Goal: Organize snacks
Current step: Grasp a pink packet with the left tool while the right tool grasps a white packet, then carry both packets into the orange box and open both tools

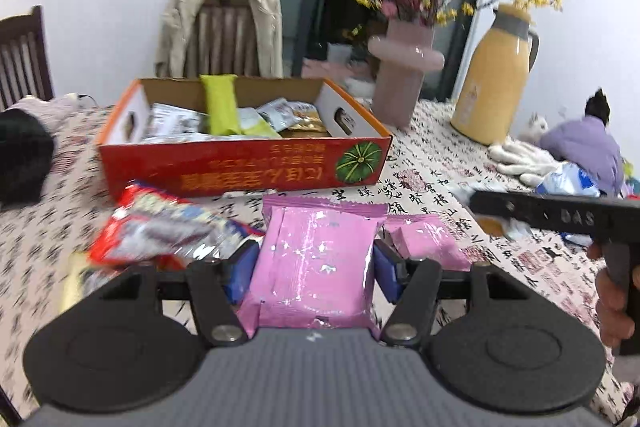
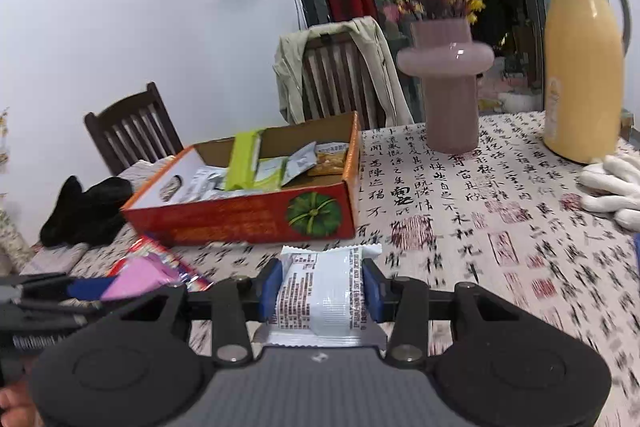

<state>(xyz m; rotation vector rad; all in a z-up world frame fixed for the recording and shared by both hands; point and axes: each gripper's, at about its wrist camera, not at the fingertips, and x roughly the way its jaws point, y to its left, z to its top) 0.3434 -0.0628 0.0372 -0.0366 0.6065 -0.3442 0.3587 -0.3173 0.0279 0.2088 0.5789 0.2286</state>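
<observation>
Both grippers you hold are loaded. Your left gripper pinches 1 flat pink foil snack packet between its blue pads, clear of the table. Your right gripper pinches 1 white plastic snack packet with printed text between its own blue pads.

Reference landmark: the open orange cardboard box with a green pumpkin print. Both held packets sit in front of the box's near wall. Several snack packets, including 1 lime-green packet, lie inside the box. A red-and-silver snack bag and a 2nd pink packet lie on the calligraphy-print tablecloth just in front of the box.
</observation>
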